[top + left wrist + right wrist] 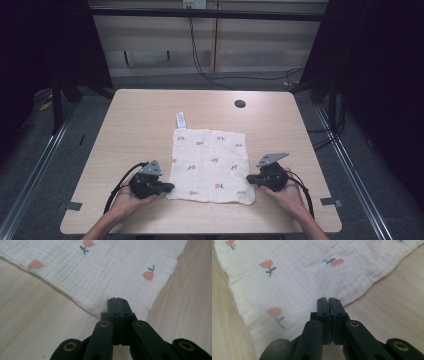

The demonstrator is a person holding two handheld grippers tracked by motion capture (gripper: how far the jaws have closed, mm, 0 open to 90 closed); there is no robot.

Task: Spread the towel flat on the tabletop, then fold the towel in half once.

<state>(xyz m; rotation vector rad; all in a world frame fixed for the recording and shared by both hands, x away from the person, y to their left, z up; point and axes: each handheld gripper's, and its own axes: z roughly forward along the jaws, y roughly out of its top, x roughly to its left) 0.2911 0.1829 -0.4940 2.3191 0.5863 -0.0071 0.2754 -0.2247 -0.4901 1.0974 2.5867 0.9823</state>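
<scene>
Cloth: white crinkled muslin square printed with small pink tulips [210, 166], lying flat near the middle of the pale wood-grain table [135, 120], a white care label [180, 120] sticking out at its far left corner
Left gripper [169, 188]: held at the cloth's near left corner; in the left gripper view the black jaws are pressed together over that corner
Right gripper [250, 178]: at the near right corner; jaws likewise closed tight, tips over the cloth's edge
Step in hand: judged to be gripping the two near corners, ready to lift or fold the cloth away from the person
Doing it well: pinch fabric only, right at each corner; raise both hands together and level so the edge stays taut; carry it forward to meet the far edge squarely
Hard to make out: whether fabric is actually caught between either pair of jaws – the tips cover the spot, so a true pinch cannot be confirmed
Cut off: far cloth corners in both gripper views; forearms at the frame bottom in the high view
</scene>
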